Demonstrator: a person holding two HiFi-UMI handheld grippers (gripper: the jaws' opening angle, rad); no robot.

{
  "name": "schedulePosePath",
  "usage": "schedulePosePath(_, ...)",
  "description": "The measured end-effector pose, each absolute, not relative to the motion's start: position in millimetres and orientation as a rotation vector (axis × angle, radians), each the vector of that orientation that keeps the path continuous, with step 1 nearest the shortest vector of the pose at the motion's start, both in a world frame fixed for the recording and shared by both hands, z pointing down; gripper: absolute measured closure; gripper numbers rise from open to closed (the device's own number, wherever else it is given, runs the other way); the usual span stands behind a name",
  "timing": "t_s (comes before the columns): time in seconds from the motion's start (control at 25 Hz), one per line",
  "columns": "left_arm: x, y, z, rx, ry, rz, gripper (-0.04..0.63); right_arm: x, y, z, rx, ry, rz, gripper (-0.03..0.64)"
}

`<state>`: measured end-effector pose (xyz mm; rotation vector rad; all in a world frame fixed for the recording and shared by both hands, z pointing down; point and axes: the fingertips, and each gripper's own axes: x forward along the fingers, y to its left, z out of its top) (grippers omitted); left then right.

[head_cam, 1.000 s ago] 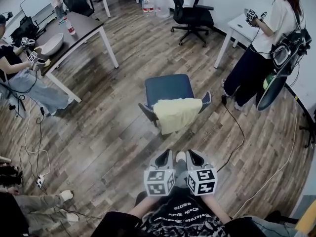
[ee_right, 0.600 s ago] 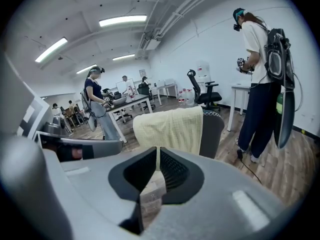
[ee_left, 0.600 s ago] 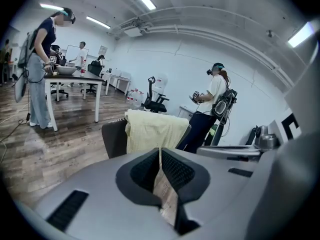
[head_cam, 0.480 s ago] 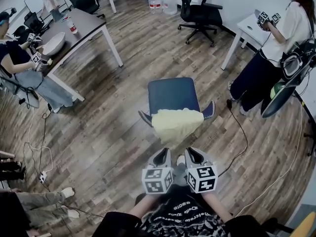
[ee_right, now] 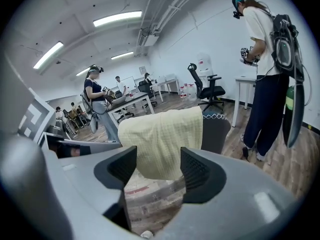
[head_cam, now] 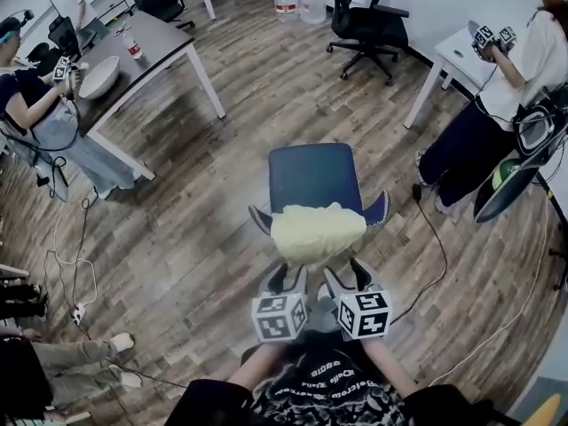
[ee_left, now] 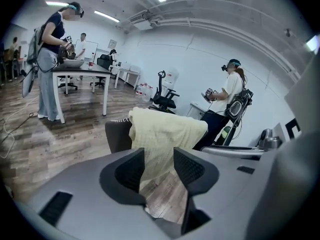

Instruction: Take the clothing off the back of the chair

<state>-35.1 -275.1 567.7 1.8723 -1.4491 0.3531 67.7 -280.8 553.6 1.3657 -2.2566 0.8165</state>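
- A pale yellow garment [head_cam: 318, 232] is draped over the backrest of a dark chair [head_cam: 312, 174]; it hangs down the rear face of the backrest, on the side nearest the grippers; the seat is left bare.
- The chair is stood on a wood-plank floor [head_cam: 204, 202], with its back turned toward both grippers.
- The left gripper [head_cam: 288, 278] is held close to the garment's lower edge, at its left part; its jaws are spread and have just been opening; in the left gripper view the cloth is seen through the gap, beyond the pads, and nothing is pinched.
- The right gripper [head_cam: 344, 275] is held side by side with the left one, near the right part of the hem; its jaws are likewise spread and have just been opening; in the right gripper view the garment is framed by the gap but is pressed by neither pad.
- Whether either tip touches the cloth cannot be told.
- A table [head_cam: 160, 43] with a white bowl [head_cam: 99, 76] is seen at the upper left, well apart from the chair; a black office chair [head_cam: 368, 25] is placed at the far wall.
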Motion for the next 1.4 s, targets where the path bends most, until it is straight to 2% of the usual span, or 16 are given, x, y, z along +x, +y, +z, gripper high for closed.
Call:
schedulePosePath(0.24, -40, -298, 586, 1.824, -1.437, 0.410, 0.371, 70, -306, 569, 1.371, -2.211, 0.865, 0.273)
schedulePosePath(0.44, -40, -312, 597, 1.799, -1.424, 0.429, 0.356, 72, -322, 584, 1.380, -2.166, 0.909, 0.227)
schedulePosePath(0.64, -41, -319, 607, 1.761, -1.387, 0.429, 0.334, 68, -335, 593, 1.362, -2.149, 0.957, 0.213)
schedulePosePath(1.0, -36, -335, 621, 1.725, -1.285, 0.403, 0.334, 55, -347, 614, 1.297, -2.105, 0.929, 0.215)
schedulePosePath(1.08, -34, -341, 622, 1.738, -1.265, 0.416, 0.335, 52, -351, 613, 1.270, -2.119, 0.950, 0.235)
schedulePosePath(1.2, -31, -347, 622, 1.755, -1.241, 0.433, 0.338, 46, -354, 612, 1.218, -2.139, 0.959, 0.321)
schedulePosePath(1.4, -22, -348, 619, 1.771, -1.214, 0.408, 0.396, 41, -353, 610, 1.176, -2.150, 0.969, 0.391)
